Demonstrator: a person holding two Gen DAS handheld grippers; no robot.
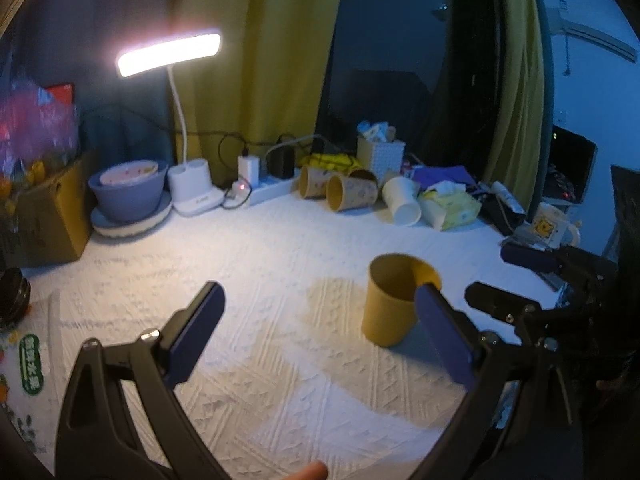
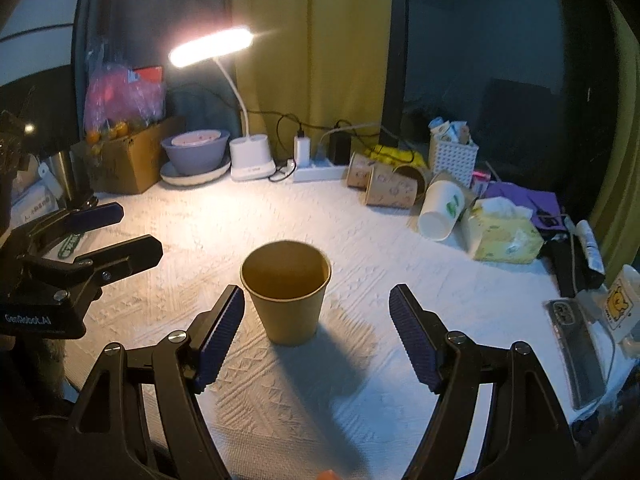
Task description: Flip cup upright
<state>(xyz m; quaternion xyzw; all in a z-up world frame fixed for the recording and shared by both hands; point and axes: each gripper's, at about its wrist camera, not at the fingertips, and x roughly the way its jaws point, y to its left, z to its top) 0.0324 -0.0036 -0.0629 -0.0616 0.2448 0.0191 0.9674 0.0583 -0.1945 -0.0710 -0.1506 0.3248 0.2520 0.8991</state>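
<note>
A brown paper cup (image 2: 286, 292) stands upright with its mouth up on the white textured cloth (image 2: 360, 392). My right gripper (image 2: 317, 320) is open, and the cup stands between and just beyond its fingertips, touching neither. In the left wrist view the same cup (image 1: 394, 304) stands to the right, partly behind my right-hand finger. My left gripper (image 1: 320, 308) is open and empty, to the left of the cup. It also shows in the right wrist view (image 2: 120, 232) at the left edge. The right gripper (image 1: 516, 276) shows at the right edge of the left wrist view.
Along the back stand a lit desk lamp (image 2: 212, 46), a purple bowl on a plate (image 2: 196, 156), a power strip (image 2: 316, 170), several paper cups lying on their sides (image 2: 390, 190), a white cup (image 2: 440, 210), a tissue pack (image 2: 504, 234) and a cardboard box (image 2: 128, 160). A phone (image 2: 576, 348) lies at the right.
</note>
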